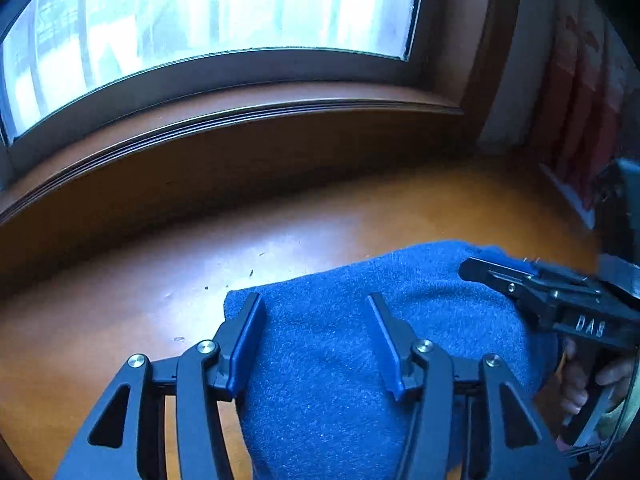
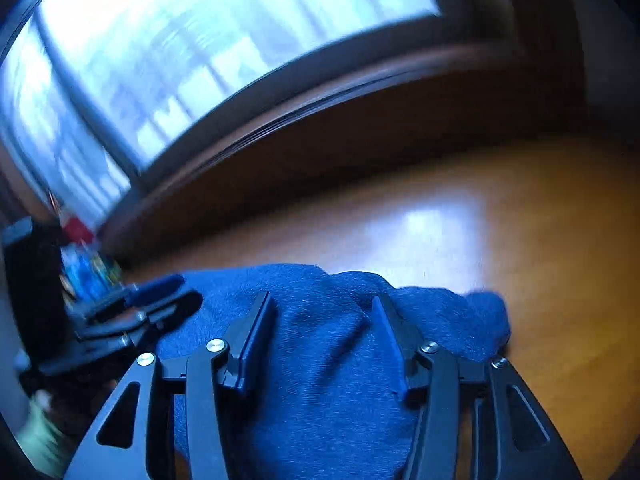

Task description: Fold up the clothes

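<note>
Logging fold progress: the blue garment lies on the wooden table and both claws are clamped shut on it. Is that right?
Not quite. The blue garment does lie on the wooden table, but both claws are open: left claw in the left wrist view, right claw in the right wrist view.

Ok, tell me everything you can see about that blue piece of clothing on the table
The blue garment is a soft, fuzzy knit, plain deep blue, already bundled into a thick, rounded, folded heap. It lies on the glossy orange-brown wooden table below the window. The left gripper and right gripper both sit open over it, fingers spread above the cloth; whether they touch it is unclear. No collar, sleeves or label show, so its type can't be told.
</note>
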A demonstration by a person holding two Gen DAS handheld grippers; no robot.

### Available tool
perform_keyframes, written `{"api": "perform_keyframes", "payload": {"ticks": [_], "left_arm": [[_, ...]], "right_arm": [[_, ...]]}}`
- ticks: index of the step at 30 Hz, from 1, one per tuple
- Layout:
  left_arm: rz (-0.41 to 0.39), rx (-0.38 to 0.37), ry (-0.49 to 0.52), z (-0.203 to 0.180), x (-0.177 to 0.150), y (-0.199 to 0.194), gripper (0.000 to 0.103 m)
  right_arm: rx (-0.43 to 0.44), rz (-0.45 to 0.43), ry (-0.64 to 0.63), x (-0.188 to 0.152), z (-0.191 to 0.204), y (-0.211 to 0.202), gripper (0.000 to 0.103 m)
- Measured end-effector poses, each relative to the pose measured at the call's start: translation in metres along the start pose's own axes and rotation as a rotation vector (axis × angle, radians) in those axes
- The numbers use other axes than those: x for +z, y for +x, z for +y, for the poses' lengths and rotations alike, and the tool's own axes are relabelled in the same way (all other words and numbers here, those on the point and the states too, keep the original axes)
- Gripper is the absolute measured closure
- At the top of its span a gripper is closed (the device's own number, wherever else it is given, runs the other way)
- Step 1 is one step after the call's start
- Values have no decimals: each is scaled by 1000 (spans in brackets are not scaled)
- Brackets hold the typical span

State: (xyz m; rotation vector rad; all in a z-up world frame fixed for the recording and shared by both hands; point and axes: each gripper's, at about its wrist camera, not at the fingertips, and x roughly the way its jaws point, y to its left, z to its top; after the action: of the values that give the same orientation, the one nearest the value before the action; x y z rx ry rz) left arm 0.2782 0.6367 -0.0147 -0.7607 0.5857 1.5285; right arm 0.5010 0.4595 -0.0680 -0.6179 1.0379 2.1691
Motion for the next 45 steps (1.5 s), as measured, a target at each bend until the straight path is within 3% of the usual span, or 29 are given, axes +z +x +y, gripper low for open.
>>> {"api": "perform_keyframes", "payload": {"ticks": [4, 9, 15, 19, 23, 25, 28, 32, 38, 45], "left_arm": [[-10, 11, 5, 0, -3, -1, 50], [9, -4, -13, -2, 2, -3, 51], [-42, -71, -27, 3, 7, -40, 52], [-24, -98, -6, 5, -1, -45, 51], [29, -95, 36, 4, -14, -30, 51], [52, -85, 74, 2, -21, -19, 48], [41, -74, 100, 7, -26, -9, 30], [72, -162, 0, 28, -22, -3, 30], [5, -162, -7, 50, -30, -52, 32], [50, -229, 8, 44, -74, -80, 32]], "right_arm": [[-40, -5, -52, 0, 6, -1, 53], [-45, -14, -26, -1, 9, -9, 52], [-116, -119, -54, -10, 34, -57, 52], [-163, -121, -83, -21, 61, -70, 51], [-206, -93, -82, -38, 83, -52, 51], [-261, -70, -96, -44, 85, -40, 51], [-298, -63, -89, -47, 82, -25, 49], [-262, -87, -16, -44, 73, -34, 48], [-241, -210, 41, -54, 65, -96, 47], [-221, -142, 113, -90, 32, -112, 47]]}}
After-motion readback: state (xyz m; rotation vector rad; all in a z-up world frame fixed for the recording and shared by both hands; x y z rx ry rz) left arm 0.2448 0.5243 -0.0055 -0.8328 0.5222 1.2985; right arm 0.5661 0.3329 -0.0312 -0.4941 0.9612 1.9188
